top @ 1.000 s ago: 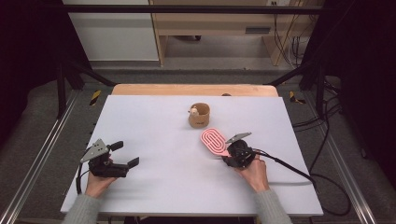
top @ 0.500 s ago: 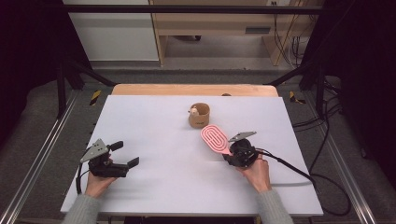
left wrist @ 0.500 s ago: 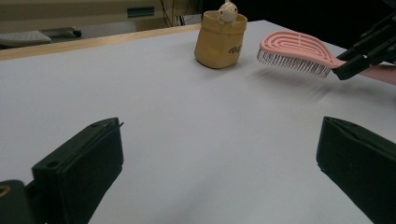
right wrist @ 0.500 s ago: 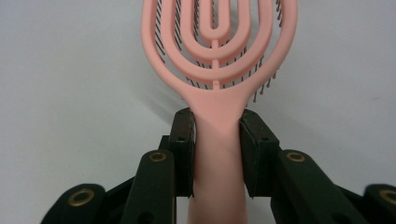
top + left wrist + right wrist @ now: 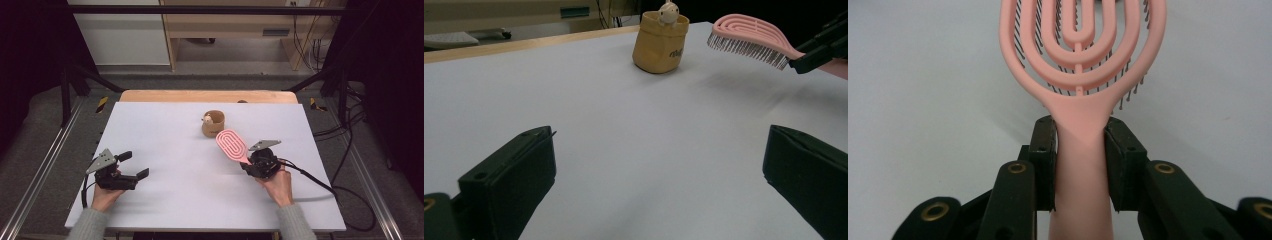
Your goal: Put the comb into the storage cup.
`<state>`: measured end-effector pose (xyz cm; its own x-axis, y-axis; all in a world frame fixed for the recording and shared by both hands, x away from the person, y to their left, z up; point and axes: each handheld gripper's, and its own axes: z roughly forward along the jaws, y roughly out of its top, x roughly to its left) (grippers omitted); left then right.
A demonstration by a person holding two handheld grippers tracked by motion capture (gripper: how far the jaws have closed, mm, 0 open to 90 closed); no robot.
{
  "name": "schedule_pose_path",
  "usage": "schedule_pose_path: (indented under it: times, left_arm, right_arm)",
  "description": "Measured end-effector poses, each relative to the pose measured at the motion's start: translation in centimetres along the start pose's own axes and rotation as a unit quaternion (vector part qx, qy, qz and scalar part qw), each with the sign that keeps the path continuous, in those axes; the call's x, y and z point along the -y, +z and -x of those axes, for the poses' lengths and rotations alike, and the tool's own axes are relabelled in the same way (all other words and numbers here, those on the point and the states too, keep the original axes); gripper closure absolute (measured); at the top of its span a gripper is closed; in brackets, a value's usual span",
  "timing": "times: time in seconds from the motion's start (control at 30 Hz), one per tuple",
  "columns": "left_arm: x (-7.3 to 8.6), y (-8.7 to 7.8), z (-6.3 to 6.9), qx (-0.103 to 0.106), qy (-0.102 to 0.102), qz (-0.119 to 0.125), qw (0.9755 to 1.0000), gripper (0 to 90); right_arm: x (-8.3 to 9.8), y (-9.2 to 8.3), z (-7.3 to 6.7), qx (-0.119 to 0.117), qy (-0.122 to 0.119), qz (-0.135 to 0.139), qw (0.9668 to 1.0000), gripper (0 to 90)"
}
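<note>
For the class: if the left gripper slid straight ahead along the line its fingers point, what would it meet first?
Probably the tan cup with a small figure inside; bare table lies before it. The left gripper is open. Depth is uncertain.

Dark lettering printed on the front of the tan pouch [image 5: 660,44], upper middle of the left gripper view; partly turned away and blurred, not legible beyond a few rounded strokes. Same pouch [image 5: 213,123] at upper centre of the high view, print too small to make out. Yellow-and-black hazard stripes [image 5: 101,104] on the floor at the surface's far left corner, and again at the far right [image 5: 313,103]; no words on them. No brand or number readable elsewhere.
</note>
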<state>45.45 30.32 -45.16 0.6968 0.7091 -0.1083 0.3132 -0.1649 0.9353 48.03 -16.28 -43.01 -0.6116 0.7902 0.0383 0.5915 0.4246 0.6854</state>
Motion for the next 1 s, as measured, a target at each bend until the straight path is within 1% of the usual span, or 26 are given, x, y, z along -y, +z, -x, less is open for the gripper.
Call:
schedule_pose_path:
  times: [0.03, 0.1, 0.13, 0.17, 0.2, 0.27, 0.3, 0.43, 0.57, 0.6, 0.7, 0.83, 0.93, 1.0]
  left_arm:
    - [0.0, 0.0, 0.0, 0.001, -0.001, 0.000, 1.0000, 0.7]
    - [0.0, 0.0, 0.0, 0.001, 0.000, -0.001, 1.0000, 0.7]
    - [0.0, 0.0, 0.0, 0.001, 0.000, -0.002, 1.0000, 0.7]
    - [0.0, 0.0, 0.0, 0.001, 0.000, -0.002, 1.0000, 0.7]
    - [0.0, 0.0, 0.1, 0.001, 0.000, -0.001, 1.0000, 0.7]
    - [0.0, 0.0, 0.1, 0.001, 0.000, 0.000, 1.0000, 0.7]
    - [0.0, 0.0, 0.0, 0.001, 0.000, 0.000, 1.0000, 0.7]
    - [0.0, 0.1, 0.1, 0.001, 0.000, 0.000, 1.0000, 0.7]
    - [-0.1, 0.1, 0.1, 0.001, -0.001, 0.001, 1.0000, 0.7]
    - [-0.1, 0.1, 0.1, 0.001, -0.002, 0.000, 1.0000, 0.6]
    - [-0.1, 0.1, 0.2, 0.001, -0.001, -0.002, 1.0000, 0.7]
    - [-0.1, 0.2, 0.3, 0.003, 0.002, -0.003, 1.0000, 0.7]
    - [-0.2, 0.3, 0.4, 0.004, 0.002, -0.003, 1.0000, 0.6]
    - [-0.2, 0.3, 0.5, 0.006, 0.000, -0.002, 1.0000, 0.6]
  right_arm:
    - [0.0, -0.3, 0.0, 0.000, 0.000, 0.005, 1.0000, 69.6]
    - [0.0, -0.4, 0.0, 0.000, 0.000, 0.006, 1.0000, 69.6]
    - [0.0, -0.7, 0.0, -0.002, 0.001, 0.015, 0.9999, 69.6]
    - [-0.1, -0.8, 0.0, -0.004, 0.002, 0.018, 0.9998, 69.6]
    - [-0.1, -0.8, 0.0, -0.004, 0.002, 0.018, 0.9998, 69.6]
    - [-0.1, -1.1, 0.0, -0.008, 0.001, 0.026, 0.9996, 69.6]
    - [-0.1, -1.4, 0.1, -0.014, 0.002, 0.038, 0.9992, 69.6]
    - [-0.2, -1.9, 0.1, -0.018, 0.000, 0.055, 0.9983, 69.6]
    - [-0.2, -2.1, 0.2, -0.020, 0.000, 0.061, 0.9979, 69.6]
    - [-0.2, -2.2, 0.1, -0.022, 0.003, 0.062, 0.9978, 69.6]
    - [-0.2, -2.3, 0.1, -0.024, -0.001, 0.069, 0.9973, 69.6]
    - [-0.2, -2.3, 0.1, -0.024, -0.002, 0.069, 0.9973, 69.6]
    - [-0.2, -2.4, -0.1, -0.023, -0.007, 0.075, 0.9969, 69.6]
    - [-0.4, -2.5, -0.4, -0.030, -0.011, 0.083, 0.9960, 69.6]
